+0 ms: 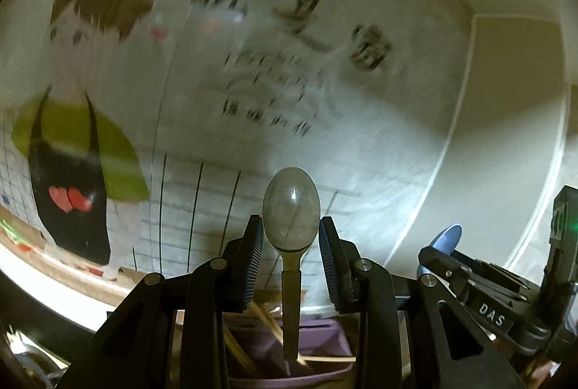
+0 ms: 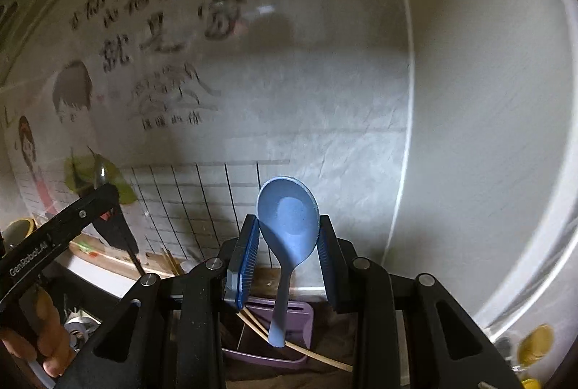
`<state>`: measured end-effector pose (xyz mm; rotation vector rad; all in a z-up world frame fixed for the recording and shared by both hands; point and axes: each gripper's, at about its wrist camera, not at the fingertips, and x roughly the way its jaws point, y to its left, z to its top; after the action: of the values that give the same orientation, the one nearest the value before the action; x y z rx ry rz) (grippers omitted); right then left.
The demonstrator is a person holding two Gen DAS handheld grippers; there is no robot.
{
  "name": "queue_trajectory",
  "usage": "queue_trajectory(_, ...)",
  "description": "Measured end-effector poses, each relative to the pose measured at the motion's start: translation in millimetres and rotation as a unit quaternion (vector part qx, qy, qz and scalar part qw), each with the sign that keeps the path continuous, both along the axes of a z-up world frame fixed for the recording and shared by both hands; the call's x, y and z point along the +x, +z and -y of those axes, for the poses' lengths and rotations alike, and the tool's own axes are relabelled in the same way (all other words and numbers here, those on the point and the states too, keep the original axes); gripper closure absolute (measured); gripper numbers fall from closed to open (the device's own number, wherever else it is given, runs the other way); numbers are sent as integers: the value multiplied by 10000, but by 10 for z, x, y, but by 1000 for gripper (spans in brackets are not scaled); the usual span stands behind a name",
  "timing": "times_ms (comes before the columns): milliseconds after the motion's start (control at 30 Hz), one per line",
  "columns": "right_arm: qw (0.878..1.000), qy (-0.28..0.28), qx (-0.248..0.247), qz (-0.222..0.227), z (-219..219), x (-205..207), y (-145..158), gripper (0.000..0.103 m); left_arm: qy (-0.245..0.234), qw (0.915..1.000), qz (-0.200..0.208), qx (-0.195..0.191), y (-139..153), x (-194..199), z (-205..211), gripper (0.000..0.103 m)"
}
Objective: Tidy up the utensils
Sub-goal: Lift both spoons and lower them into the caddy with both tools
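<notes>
Left gripper [image 1: 290, 237]: clamped on a pale grey-green glossy spoon [image 1: 290, 208], bowl upright between the pads, handle hanging below. Right gripper [image 2: 289, 237]: clenched on a matte blue plastic spoon [image 2: 288, 213], bowl up. Beneath both grippers: a purple plastic utensil tray [image 2: 300, 313] holding wooden chopsticks [image 2: 260, 327].

Glossy metal spoon [image 1: 290, 210], matt blue plastic spoon [image 2: 289, 219], purple plastic holder [image 2: 274, 338].
</notes>
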<state>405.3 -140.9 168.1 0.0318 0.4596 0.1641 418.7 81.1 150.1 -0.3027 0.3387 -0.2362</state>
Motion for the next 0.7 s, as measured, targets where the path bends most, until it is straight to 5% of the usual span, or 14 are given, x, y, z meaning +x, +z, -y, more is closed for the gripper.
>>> queue_trajectory(400, 9973, 42, -170, -710, -260, 440, -876, 74, -172, 9960, -860, 166, -948, 467, 93, 70)
queue_trajectory(700, 9880, 384, -175, -1485, -305, 481, -1379, 73, -240, 9874, -1552, 181, -1344, 511, 75, 70)
